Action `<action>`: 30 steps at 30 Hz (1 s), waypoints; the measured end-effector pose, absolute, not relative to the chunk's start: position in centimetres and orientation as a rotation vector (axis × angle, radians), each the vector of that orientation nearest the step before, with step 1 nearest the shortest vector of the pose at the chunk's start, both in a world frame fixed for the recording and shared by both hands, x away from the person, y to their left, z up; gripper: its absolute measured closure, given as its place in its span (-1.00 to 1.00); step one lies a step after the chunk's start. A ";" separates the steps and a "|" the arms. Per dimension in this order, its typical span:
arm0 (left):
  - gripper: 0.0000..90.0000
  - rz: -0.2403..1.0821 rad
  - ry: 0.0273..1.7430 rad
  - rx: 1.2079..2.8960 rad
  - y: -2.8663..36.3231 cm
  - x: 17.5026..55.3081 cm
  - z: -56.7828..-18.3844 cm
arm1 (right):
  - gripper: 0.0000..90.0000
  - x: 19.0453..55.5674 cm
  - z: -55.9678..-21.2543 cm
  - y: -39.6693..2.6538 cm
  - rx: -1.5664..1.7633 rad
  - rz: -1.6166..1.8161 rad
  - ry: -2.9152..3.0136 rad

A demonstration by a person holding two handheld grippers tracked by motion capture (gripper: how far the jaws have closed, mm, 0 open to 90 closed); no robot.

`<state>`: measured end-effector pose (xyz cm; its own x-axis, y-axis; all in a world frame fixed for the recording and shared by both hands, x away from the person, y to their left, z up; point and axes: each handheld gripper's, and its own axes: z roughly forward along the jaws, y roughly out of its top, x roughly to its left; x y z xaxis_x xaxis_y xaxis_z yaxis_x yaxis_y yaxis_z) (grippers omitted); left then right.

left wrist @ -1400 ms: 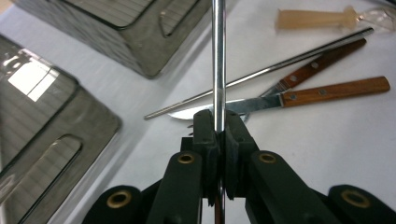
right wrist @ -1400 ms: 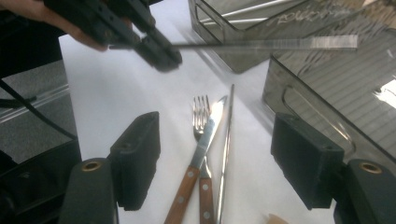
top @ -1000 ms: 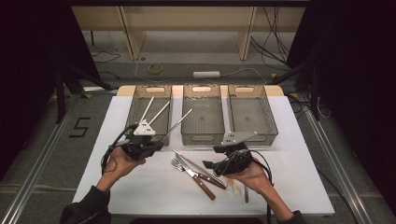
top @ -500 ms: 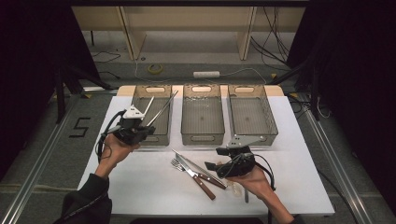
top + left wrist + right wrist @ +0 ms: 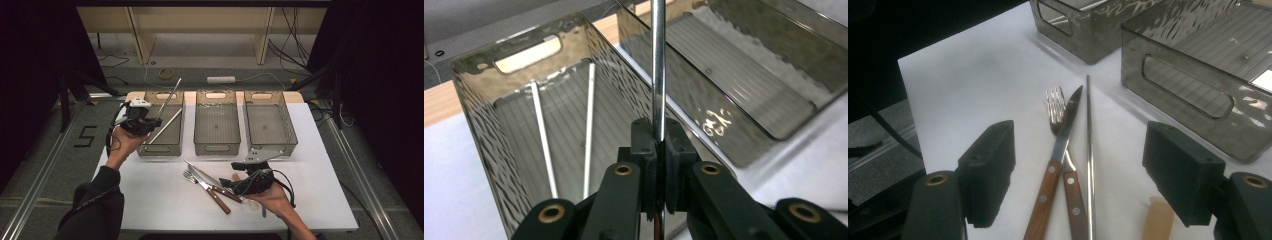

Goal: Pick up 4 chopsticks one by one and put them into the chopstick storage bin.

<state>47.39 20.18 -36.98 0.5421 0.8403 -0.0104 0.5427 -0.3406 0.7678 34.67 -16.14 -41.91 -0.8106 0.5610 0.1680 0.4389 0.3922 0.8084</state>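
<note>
The left gripper (image 5: 145, 116) hangs at the near left edge of the left bin (image 5: 161, 148), its jaws pinched tight on a thin metal rod (image 5: 658, 65) that points up and away over the bin. In the left gripper view two more rods (image 5: 541, 142) already lie side by side on that bin's ribbed floor, so the sorting looks partly done, with this rod the next to be dropped in.

Over on the right, the right gripper (image 5: 1088, 175) sits low over the white table (image 5: 165, 200) with its jaws spread wide and nothing between them. Straight ahead of it lie what is left: a fork (image 5: 1057, 107) and a knife (image 5: 1068, 120) with wooden handles, crossing each other, and just beside them another thin metal rod (image 5: 1089, 140). A pale rounded handle (image 5: 1158, 220) pokes in at the bottom; what it belongs to I cannot tell.

The middle bin (image 5: 216, 145) and the right bin (image 5: 272, 145) both look empty. My read: the cutlery on the table is unsorted, so more than half the job remains.
</note>
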 end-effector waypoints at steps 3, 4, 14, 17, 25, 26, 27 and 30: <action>0.90 0.508 1.138 2.025 20.3 48.3 -37.2 | -0.33 34.6 -42.0 -16.1 0.904 1.394 2.514; 0.90 0.511 1.147 2.023 20.3 48.6 -37.3 | -0.33 34.6 -42.1 -16.1 0.904 1.391 2.518; 0.89 0.519 1.245 2.015 20.9 51.0 -39.0 | -0.33 34.4 -42.3 -15.9 0.883 1.385 2.540; 0.89 0.523 1.278 2.010 21.1 51.6 -39.7 | -0.33 34.3 -42.3 -15.8 0.883 1.384 2.543; 0.89 0.511 1.329 2.014 21.2 52.2 -41.0 | -0.33 34.3 -42.3 -15.8 0.879 1.389 2.546; 0.89 0.511 1.329 2.024 21.1 52.3 -41.2 | -0.33 34.3 -42.3 -15.8 0.877 1.388 2.547; 0.89 0.514 1.331 2.040 21.1 52.4 -41.3 | -0.33 34.3 -42.3 -15.8 0.878 1.387 2.547; 0.89 0.507 1.343 2.049 21.0 52.7 -41.8 | -0.33 34.3 -42.3 -15.8 0.872 1.386 2.550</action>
<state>52.65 21.01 -41.83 0.4063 0.9135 -0.0214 0.6715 -0.2827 0.6849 34.26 -15.77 -42.32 -0.8286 0.5337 0.1693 0.4322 0.4176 0.7993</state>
